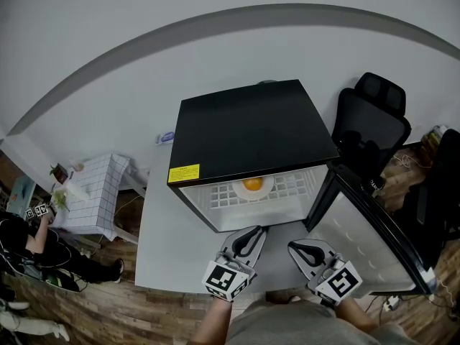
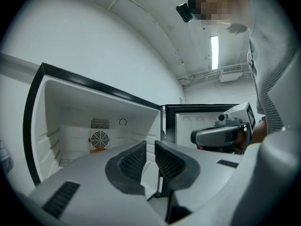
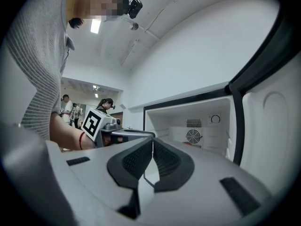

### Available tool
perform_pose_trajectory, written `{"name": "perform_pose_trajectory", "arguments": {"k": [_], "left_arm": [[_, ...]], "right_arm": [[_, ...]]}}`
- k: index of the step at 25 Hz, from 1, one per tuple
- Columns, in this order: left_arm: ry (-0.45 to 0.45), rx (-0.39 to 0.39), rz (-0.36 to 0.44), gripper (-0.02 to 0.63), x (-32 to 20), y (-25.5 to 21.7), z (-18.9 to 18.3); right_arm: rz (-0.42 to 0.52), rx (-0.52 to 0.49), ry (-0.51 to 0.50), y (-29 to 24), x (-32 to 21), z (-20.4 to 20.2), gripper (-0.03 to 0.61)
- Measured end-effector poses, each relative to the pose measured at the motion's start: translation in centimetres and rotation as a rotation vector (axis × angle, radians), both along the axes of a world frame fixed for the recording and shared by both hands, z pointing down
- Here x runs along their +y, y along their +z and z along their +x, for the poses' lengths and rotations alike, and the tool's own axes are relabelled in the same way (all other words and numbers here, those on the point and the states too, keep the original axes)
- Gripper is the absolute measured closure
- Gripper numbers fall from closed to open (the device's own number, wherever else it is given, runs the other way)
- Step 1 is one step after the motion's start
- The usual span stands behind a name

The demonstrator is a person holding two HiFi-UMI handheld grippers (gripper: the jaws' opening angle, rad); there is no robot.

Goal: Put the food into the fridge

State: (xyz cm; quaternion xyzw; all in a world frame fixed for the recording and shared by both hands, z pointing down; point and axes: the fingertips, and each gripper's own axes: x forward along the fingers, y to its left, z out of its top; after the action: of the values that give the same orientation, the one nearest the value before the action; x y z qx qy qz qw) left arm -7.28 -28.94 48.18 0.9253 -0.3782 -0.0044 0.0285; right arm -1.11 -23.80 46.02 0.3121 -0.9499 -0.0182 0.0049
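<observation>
Head view: the fridge (image 1: 251,128) stands on the table (image 1: 169,250) with its door (image 1: 363,225) swung open to the right. The food (image 1: 252,184), something orange on a plate (image 1: 267,190), already sits on the wire shelf inside. My left claw (image 1: 246,241) and right claw (image 1: 305,251) hover side by side just outside the opening. I judge that only shutting the door is left.

Left gripper view: the left claw (image 2: 150,147) has its pads all but together with nothing between them, and it looks level into the cavity toward the fan (image 2: 99,139). I'd draw this one clear of the opening first so the door can't catch it.

Right gripper view: the right claw (image 3: 153,145) is closed tip to tip and empty, with the door's inner face (image 3: 273,135) close on its right. I'd keep it closed, bring it round to the door's outer side and push near the free edge. A slow, even swing should keep the plate from sliding.
</observation>
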Motion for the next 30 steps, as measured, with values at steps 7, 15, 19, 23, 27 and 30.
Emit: {"name": "perform_pose_trajectory", "arguments": {"k": [7, 15, 19, 23, 27, 30], "left_arm": [[-0.043, -0.018, -0.028, 0.471, -2.2, 0.7, 0.1], [-0.143, -0.057, -0.035, 0.367, -5.6, 1.9, -0.5], [-0.179, -0.096, -0.042, 0.318, -7.3, 2.9, -0.7], [-0.208, -0.103, -0.058, 0.295, -8.7, 3.7, -0.9], [-0.252, -0.133, -0.065, 0.278, -10.0, 4.4, -1.3], [-0.290, -0.151, -0.085, 0.263, -11.0, 5.2, -1.8]], "right_arm": [[-0.023, 0.012, -0.013, 0.6, 1.1, 0.4, 0.565], [-0.023, 0.016, -0.016, 0.9, 1.9, 1.1, 0.565], [-0.029, 0.023, -0.020, 1.1, 2.3, 1.4, 0.565], [-0.034, 0.024, -0.027, 1.2, 2.6, 1.4, 0.565], [-0.018, -0.007, -0.018, 0.3, 2.4, 1.5, 0.565], [-0.016, -0.014, -0.016, 0.0, 2.3, 1.4, 0.565]]}}
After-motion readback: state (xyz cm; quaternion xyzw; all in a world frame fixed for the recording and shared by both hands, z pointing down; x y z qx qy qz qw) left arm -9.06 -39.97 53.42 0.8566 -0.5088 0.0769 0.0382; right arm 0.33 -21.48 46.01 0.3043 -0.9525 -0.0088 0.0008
